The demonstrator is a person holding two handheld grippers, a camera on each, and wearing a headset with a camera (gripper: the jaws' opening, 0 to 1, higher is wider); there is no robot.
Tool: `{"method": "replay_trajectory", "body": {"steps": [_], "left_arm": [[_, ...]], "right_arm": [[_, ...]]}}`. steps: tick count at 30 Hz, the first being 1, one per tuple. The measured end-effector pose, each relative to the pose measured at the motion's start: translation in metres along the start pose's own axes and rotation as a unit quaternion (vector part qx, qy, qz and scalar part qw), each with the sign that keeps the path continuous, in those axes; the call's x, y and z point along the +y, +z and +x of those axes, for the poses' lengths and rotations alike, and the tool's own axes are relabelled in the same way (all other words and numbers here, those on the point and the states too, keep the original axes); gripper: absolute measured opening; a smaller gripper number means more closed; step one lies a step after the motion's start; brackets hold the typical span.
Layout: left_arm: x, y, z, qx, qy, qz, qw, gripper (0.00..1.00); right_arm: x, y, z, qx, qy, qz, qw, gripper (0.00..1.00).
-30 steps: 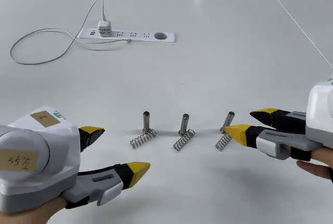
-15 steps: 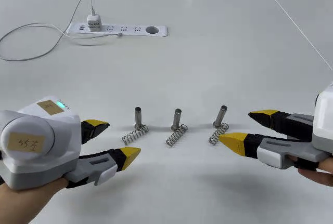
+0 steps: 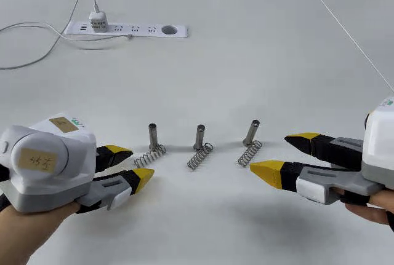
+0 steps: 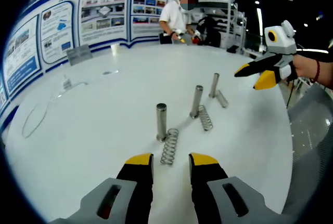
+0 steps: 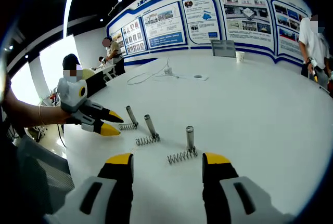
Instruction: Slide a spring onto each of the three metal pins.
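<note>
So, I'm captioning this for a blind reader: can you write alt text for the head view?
Three metal pins stand in a row on a white table, a loose spring lying beside each. The left hand-held gripper and right hand-held gripper, both open and empty, point inward from either side. A power strip lies farther back.
</note>
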State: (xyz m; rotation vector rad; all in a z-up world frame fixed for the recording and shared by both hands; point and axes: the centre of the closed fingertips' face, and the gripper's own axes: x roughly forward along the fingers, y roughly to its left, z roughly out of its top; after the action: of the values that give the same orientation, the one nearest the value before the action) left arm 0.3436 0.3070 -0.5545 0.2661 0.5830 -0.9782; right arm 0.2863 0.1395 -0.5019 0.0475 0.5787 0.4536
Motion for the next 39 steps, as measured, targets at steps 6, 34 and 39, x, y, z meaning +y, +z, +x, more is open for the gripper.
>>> {"method": "replay_trajectory", "body": {"steps": [6,34,39], "left_arm": [[0.000,-0.001,0.004,0.001,-0.005,0.010,0.9999,0.25],[-0.001,-0.002,0.006,0.000,-0.001,0.010,1.0000,0.10],[-0.005,-0.004,0.000,-0.006,-0.002,0.005,1.0000,0.10]], "right_arm": [[0.003,-0.005,-0.001,0.008,0.001,0.001,1.0000,0.54],[0.007,-0.008,-0.002,0.007,0.000,0.020,0.9998,0.52],[0.010,-0.006,-0.002,0.004,0.003,0.023,0.9997,0.52]]}}
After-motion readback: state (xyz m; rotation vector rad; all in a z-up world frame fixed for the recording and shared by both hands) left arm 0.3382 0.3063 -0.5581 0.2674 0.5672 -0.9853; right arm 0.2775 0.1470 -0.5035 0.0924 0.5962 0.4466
